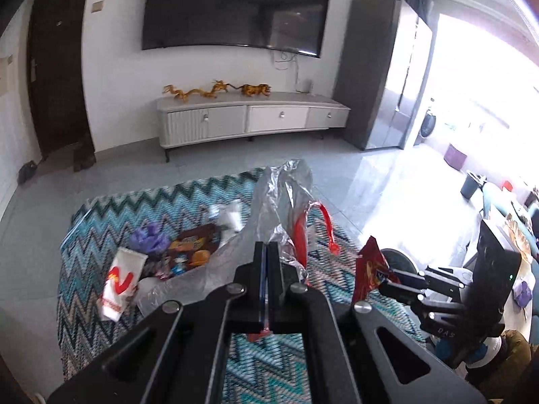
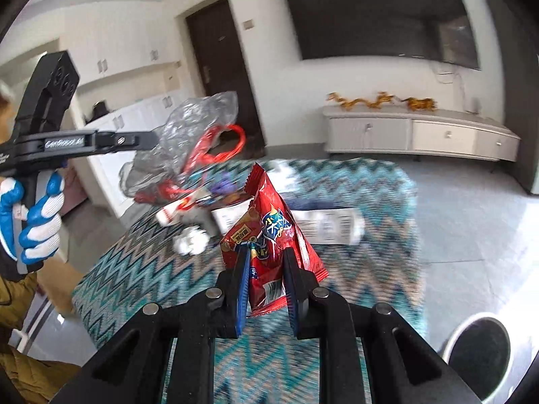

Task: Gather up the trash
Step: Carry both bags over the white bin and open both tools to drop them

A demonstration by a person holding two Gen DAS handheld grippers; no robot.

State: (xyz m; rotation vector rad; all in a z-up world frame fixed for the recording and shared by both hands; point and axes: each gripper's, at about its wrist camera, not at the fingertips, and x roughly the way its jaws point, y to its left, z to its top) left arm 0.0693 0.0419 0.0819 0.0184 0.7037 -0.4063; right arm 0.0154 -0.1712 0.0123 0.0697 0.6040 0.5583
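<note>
My left gripper is shut on the edge of a clear plastic trash bag with red drawstring handles, held up above the rug; the bag also shows in the right wrist view. My right gripper is shut on a red snack packet, held upright above the rug, to the right of the bag; the packet shows in the left wrist view. Loose trash lies on the rug: a white paper cup, a purple wad, a brown wrapper.
A zigzag teal rug covers the floor. A white TV cabinet stands at the far wall under a television. A white box and crumpled paper lie on the rug. A round bin stands at lower right.
</note>
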